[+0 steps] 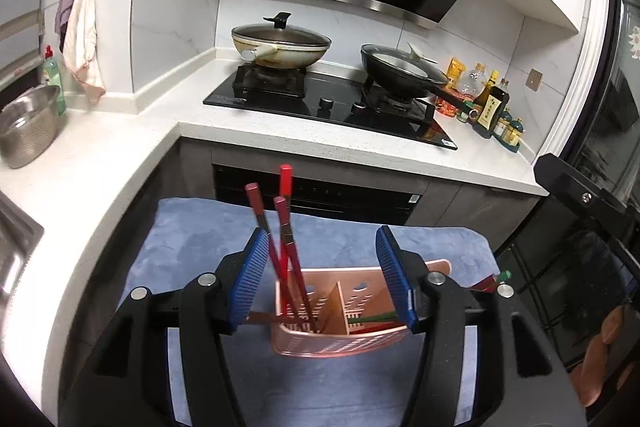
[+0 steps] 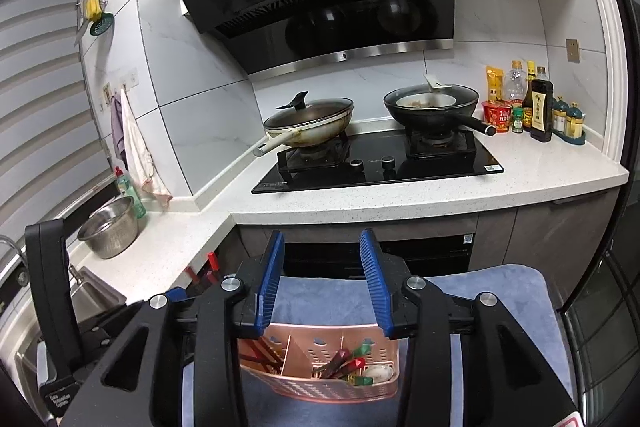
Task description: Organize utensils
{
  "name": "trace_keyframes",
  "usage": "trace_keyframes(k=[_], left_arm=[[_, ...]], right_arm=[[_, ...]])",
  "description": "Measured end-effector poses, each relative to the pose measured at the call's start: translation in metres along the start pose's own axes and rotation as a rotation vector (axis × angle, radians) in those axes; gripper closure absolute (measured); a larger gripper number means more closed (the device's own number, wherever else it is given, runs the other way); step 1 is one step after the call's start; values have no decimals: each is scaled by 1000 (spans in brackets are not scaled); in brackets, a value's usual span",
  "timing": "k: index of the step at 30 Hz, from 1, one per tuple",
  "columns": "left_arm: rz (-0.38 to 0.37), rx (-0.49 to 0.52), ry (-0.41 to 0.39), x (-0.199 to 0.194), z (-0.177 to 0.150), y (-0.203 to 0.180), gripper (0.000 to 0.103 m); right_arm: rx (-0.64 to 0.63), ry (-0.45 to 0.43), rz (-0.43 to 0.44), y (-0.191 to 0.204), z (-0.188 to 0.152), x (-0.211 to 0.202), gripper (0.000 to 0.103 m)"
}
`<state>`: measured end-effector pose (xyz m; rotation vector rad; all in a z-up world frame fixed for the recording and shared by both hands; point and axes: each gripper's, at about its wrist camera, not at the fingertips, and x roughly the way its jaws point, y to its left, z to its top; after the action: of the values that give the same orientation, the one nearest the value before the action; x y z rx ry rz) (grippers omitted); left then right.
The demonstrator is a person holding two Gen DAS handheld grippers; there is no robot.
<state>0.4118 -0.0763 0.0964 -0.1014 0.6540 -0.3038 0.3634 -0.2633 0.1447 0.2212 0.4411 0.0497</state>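
Both tools open, nothing gripped: left tool (image 1: 322, 279), right tool (image 2: 322, 281). Pink holder (image 1: 340, 327) on blue towel (image 1: 192, 247), below both. Red chopsticks (image 1: 280, 227) upright in compartment at 9 o'clock, close beside left pad. Lift straight up, avoid knocking chopsticks; steady holder if tipping.

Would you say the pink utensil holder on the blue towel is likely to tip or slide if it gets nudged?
The pink utensil holder looks like thin perforated plastic, so probably light and easily shifted. The red chopsticks stand tall in one compartment, leaning, which may make it top-heavy. The blue towel likely limits sliding.
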Motion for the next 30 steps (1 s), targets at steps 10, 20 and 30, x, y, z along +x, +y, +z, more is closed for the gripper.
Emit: trace_keyframes(k=[10, 20, 30], left_arm=[[80, 62, 19, -41, -39, -5, 50], [124, 87, 73, -70, -92, -8, 50], [155, 113, 119, -85, -133, -15, 50]], right_arm=[[0, 88, 0, 0, -43, -26, 61], [-7, 215, -15, 4, -114, -58, 61], [-23, 302, -38, 16, -163, -76, 61]])
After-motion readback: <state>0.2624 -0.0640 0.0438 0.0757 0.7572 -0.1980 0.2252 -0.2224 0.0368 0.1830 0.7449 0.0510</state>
